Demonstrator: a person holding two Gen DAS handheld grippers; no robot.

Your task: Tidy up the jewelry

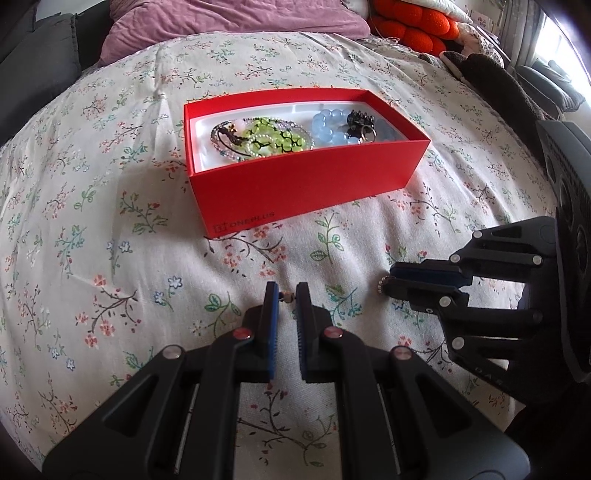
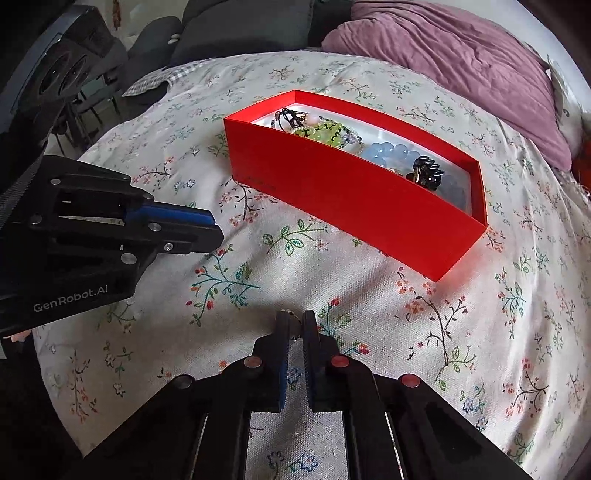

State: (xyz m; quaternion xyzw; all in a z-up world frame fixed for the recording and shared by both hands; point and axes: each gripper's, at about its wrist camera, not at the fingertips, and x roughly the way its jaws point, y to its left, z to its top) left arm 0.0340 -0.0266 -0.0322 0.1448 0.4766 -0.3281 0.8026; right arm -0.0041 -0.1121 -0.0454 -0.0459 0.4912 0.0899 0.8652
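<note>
A red box point(image 1: 306, 184) lies on the floral bedspread and holds a green bead bracelet point(image 1: 273, 138), a blue bead bracelet point(image 1: 330, 127) and dark jewelry point(image 1: 360, 122). The box also shows in the right wrist view point(image 2: 354, 206). My left gripper point(image 1: 287, 295) is nearly shut on a small beaded piece point(image 1: 287, 296), just above the bedspread in front of the box. My right gripper point(image 2: 295, 321) is shut on a small sparkly ring point(image 2: 291, 316); in the left wrist view the ring point(image 1: 381, 285) sticks out of the right gripper's tips point(image 1: 392, 280).
The floral bedspread point(image 1: 110, 258) covers the whole surface. A purple pillow point(image 1: 236, 22) lies behind the box and an orange knitted cushion point(image 1: 410, 26) at the far right. The left gripper point(image 2: 212, 229) shows in the right wrist view, close beside the right one.
</note>
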